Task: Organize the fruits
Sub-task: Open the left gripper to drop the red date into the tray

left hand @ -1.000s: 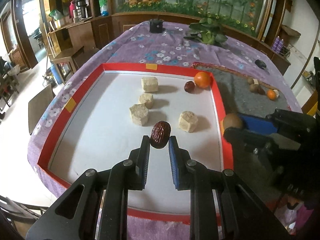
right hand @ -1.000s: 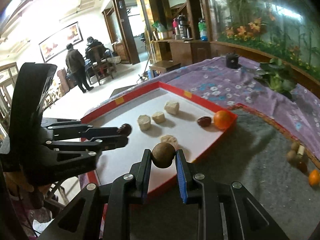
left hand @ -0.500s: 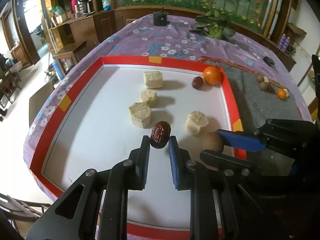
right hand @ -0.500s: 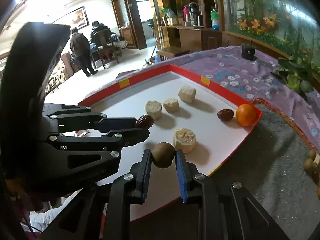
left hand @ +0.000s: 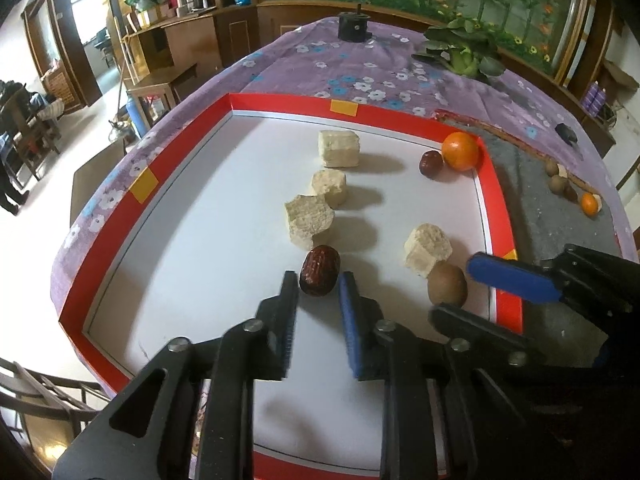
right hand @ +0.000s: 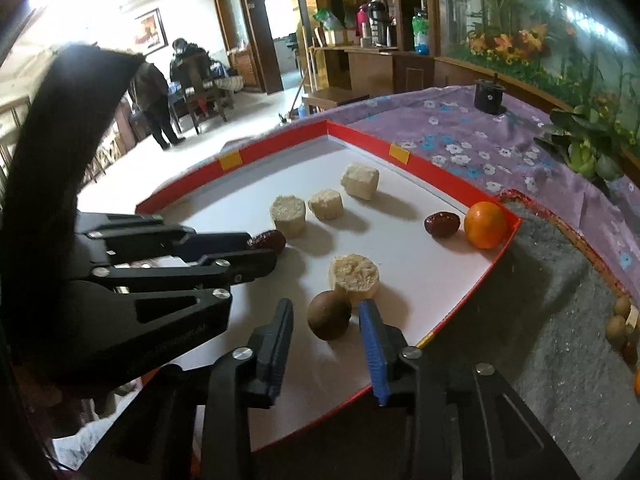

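A: How much room is there on the table (left hand: 384, 68)?

B: Its purple flowered cloth runs clear to the far rim. On it lies the white tray (left hand: 208, 216) with a raised red border; its left half is bare, open floor right up to that border. To the right lies a grey mat (left hand: 540, 208), mostly empty, against the tray's right edge.

A: Count what sits in the tray.

B: Four pale crumbly blocks (left hand: 310, 222); three in a line up the middle, one nearer the right edge. One orange (left hand: 460, 151) in the far right corner, touching a date (left hand: 431, 163). A second date (left hand: 320, 270) and one round brown fruit (right hand: 330, 315) lie at the near side.

A: And the grippers?

B: The left gripper (left hand: 318, 284) is opening; that second date lies between its fingertips, on the tray, against the nearest block. The right gripper (right hand: 326, 314) is opening too, jaws apart, the brown fruit between them, touching the fourth block.

A: On the mat?

B: A small cluster at its far edge: brown fruits and a small orange (left hand: 589, 204); I cannot count them surely.
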The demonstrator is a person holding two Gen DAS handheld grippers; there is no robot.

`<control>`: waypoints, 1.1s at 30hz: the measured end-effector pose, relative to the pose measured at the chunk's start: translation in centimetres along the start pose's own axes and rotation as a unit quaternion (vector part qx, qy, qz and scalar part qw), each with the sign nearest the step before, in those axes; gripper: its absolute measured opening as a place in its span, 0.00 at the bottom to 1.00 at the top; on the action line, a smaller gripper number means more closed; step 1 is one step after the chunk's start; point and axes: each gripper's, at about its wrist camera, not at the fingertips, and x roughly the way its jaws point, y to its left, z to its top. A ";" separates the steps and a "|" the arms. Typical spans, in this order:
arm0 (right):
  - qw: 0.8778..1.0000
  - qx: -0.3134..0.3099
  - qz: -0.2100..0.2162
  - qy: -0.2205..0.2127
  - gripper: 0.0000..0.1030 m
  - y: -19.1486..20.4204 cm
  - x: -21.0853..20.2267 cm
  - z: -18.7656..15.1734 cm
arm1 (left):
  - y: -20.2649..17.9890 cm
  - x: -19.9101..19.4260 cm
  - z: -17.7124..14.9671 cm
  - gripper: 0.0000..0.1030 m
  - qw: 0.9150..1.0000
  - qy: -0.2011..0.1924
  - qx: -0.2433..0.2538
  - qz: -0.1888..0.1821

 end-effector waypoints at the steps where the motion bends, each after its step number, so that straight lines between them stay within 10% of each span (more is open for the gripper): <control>1: 1.000 0.005 0.003 -0.007 0.34 -0.2 -0.5 -0.1 | 0.0 -0.2 0.0 0.32 1.000 -0.005 0.000 0.003; 4: 1.000 0.015 0.008 -0.025 0.35 -0.8 -1.8 -0.4 | -0.1 -0.9 0.1 0.43 1.000 -0.016 -0.003 0.004; 33: 0.971 0.146 -0.138 -0.131 0.50 -14.6 -15.8 -8.4 | -15.9 -2.3 4.2 0.44 0.993 -0.045 0.080 -0.076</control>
